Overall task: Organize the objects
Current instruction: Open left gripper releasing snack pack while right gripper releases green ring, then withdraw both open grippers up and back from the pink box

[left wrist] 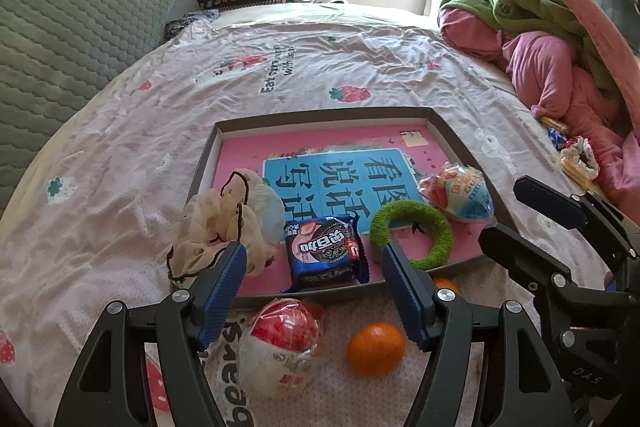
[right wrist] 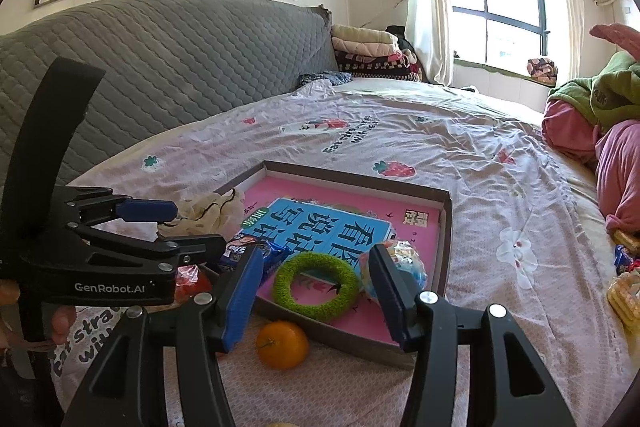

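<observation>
A shallow box tray [left wrist: 320, 116] [right wrist: 446, 211] with a pink book inside lies on the bed. In it are a cream scrunchie [left wrist: 224, 223], a blue Oreo pack [left wrist: 326, 251], a green ring [left wrist: 411, 233] [right wrist: 316, 285] and a wrapped blue-red snack ball [left wrist: 458, 193] [right wrist: 400, 263]. On the bed in front of the tray lie a red-white wrapped ball [left wrist: 280, 345] and an orange [left wrist: 375, 349] [right wrist: 282, 345]. My left gripper [left wrist: 314, 291] is open and empty above them. My right gripper [right wrist: 316, 293] is open and empty over the tray's near edge.
A second orange [left wrist: 445, 284] peeks out behind my left finger. Snack packs and a scrunchie [left wrist: 578, 159] lie at the right by a pile of pink and green clothes [left wrist: 552, 39]. A grey quilted headboard [right wrist: 160, 67] runs along the left.
</observation>
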`<state>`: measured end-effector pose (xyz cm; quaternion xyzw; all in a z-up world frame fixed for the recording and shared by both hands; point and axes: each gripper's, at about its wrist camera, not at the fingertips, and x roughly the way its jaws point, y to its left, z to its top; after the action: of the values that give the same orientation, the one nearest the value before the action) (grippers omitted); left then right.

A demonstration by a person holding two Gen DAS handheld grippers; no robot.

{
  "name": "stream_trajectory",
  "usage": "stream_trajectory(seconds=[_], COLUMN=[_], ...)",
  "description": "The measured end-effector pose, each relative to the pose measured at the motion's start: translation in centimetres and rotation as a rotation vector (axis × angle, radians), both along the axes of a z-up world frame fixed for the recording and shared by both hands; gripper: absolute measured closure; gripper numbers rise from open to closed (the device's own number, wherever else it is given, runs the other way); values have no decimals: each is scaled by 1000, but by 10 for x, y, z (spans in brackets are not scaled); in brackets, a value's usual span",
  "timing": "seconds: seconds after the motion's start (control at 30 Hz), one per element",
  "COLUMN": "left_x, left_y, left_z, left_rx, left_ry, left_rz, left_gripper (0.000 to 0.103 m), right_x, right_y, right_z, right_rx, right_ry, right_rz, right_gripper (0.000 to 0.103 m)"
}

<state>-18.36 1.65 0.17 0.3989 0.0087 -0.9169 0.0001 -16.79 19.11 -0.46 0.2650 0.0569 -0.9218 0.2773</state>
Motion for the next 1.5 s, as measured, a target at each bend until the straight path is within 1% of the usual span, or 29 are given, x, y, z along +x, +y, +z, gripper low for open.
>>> stream_trajectory(seconds=[0.23,0.4,0.53,0.63,0.87,0.97,1.03,1.07,1.1,1.27,1.5], left_x=[10,15,19,21,26,29,31,32,33,38,44], left_y=[6,9,8,8,9,8,7,7,7,7,8], left_z=[8,11,13,13,12,12,12,12,12,16,19], left_rx=[-10,-15,-7,3,-5,-2,6,6,2,-3,3], left_ry=[23,33,42,34,31,31,24,21,20,28,39], left_rz=[-5,-11,-5,-6,-1,2,-1,-3,-3,4,8], left_gripper=[31,31,31,31,31,31,31,31,31,31,31], right_x=[8,15,20,20,21,21,20,21,22,28,31], right_y=[1,5,4,5,7,9,9,9,8,5,6], right_z=[5,7,9,9,4,3,3,3,4,7,8], right_rx=[0,-19,2,-7,-7,-16,-15,-13,-13,-8,-2], right_ry=[18,20,40,33,12,-3,-6,-5,-1,18,12], right_rz=[5,4,2,1,-40,-31,-31,-28,-27,-15,-25], right_gripper=[48,48,48,48,48,48,44,40,39,38,37])
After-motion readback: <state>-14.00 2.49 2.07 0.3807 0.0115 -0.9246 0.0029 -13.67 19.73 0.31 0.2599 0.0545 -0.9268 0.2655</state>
